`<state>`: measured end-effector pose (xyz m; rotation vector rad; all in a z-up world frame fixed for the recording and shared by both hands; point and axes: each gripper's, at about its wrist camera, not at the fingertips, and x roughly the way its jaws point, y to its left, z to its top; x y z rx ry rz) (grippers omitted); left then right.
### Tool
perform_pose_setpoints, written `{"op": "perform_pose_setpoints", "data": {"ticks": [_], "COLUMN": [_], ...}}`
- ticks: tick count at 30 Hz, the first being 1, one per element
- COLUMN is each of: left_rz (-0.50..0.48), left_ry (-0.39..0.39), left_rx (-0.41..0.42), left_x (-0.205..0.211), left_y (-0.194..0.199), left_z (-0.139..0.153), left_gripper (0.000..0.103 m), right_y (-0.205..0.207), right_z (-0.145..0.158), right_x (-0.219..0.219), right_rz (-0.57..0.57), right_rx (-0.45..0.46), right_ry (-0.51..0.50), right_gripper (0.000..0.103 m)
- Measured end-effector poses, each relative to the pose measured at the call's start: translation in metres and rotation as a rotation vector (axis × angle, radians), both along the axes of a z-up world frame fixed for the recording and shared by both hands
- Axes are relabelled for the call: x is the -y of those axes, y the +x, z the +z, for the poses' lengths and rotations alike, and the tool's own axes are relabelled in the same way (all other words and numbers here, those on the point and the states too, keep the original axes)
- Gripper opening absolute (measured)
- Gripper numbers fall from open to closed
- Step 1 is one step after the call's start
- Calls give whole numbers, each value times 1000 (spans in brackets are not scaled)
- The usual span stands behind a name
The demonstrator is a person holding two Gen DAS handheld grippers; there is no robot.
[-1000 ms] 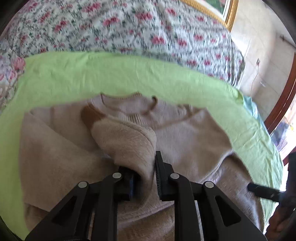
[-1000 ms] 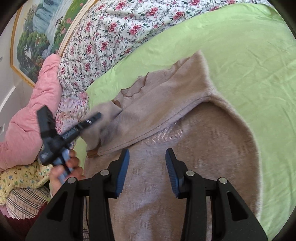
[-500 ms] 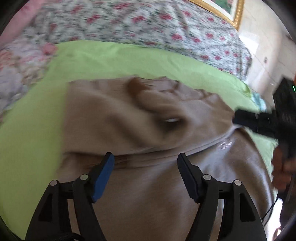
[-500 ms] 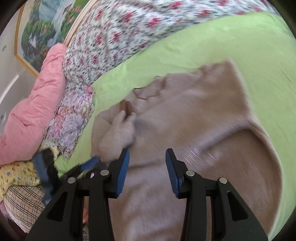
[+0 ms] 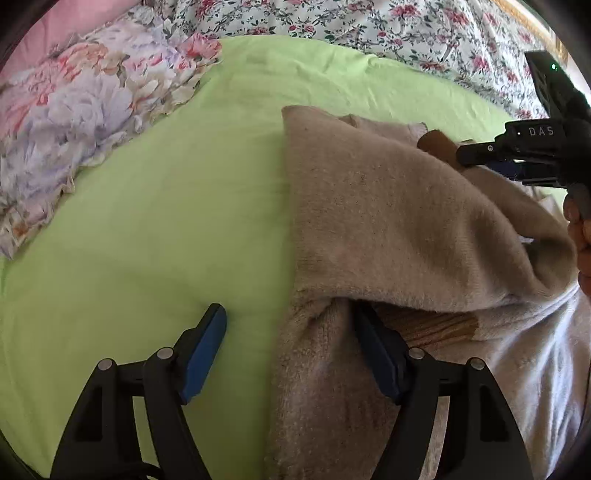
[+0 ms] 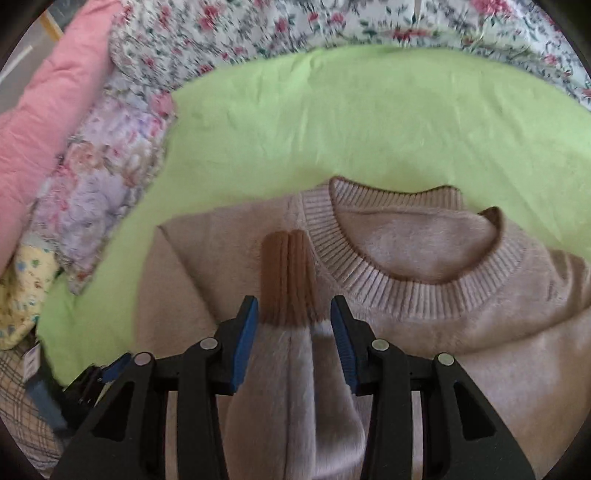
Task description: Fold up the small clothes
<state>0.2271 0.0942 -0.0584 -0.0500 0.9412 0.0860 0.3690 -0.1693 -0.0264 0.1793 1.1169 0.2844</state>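
A beige knit sweater [image 6: 424, 332] lies neck-away on the green sheet [image 6: 369, 122]. One sleeve [image 6: 291, 387] is folded over its body, with the brown ribbed cuff [image 6: 288, 277] pointing at the collar. My right gripper [image 6: 293, 302] straddles this sleeve just below the cuff; its pads stand beside the cloth and do not squeeze it. My left gripper [image 5: 288, 308] is open wide at the sweater's [image 5: 388, 206] left edge. Its left finger is over bare sheet [image 5: 166, 221], and its right finger is tucked at a fold beside a brown ribbed patch [image 5: 439, 328].
Flowered bedding [image 5: 369, 22] and a frilled floral pillow [image 5: 74, 110] border the sheet at the back and left. A pink quilt [image 6: 48, 110] and a yellow printed cloth [image 6: 22, 295] lie further left. A hand [image 5: 581, 236] holds the right gripper's handle.
My left gripper let go of the folded sleeve, opened wide and moved to the sweater's left edge. My right gripper swung across and now straddles that sleeve near its cuff.
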Motion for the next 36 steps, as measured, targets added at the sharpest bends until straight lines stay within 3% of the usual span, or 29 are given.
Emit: {"op": "perform_pose_setpoints", "data": {"ticks": [1,2,4,6,8,10,12,15,18,20,22,24,25,26,28,31,36], "left_rz": [10,27,67,93,102,114,120,122,127,131,133,134,134,136,138,141,148], "left_ry": [-5,-13,-29,-36,-38,-36,-31,-31,-45,-51,-55,-56,-58,-60,-61,-72,-122], "left_rx": [0,4,18,31,41,50,53,60,68,71,74,79,80,80,80,77,78], "left_x": [0,-1,-4,-7,-7,-7,-6,-5,-7,-8,-8,-8,-8,-9,-9,-10,-18], "left_y": [4,6,12,12,12,13,15,13,12,12,11,10,10,10,10,10,6], "left_z": [1,2,2,2,2,2,2,2,3,3,3,3,4,3,3,4,6], "left_gripper": [74,74,75,75,76,76,76,76,76,76,76,76,77,77,77,77,77], "right_y": [0,0,-9,-29,-66,-100,-130,-161,-175,-175,-175,-183,-189,-192,-183,-181,-199], "right_z": [0,1,14,40,64,65,49,12,-5,1,32,67,80,83,63,12,-6], "right_x": [0,0,6,24,71,111,147,180,186,183,176,170,167,166,168,181,176], "right_rz": [7,14,3,-51,-203,-355,-474,-577,-599,-580,-537,-481,-454,-463,-506,-575,-573], "right_rx": [9,15,66,178,314,375,370,290,254,270,383,555,631,643,515,310,247], "right_ry": [2,4,20,70,193,232,238,277,292,297,334,368,364,316,223,219,169], "right_gripper": [34,7,8,8,8,8,8,8,8,8,8,8,8,8,8,8,8]}}
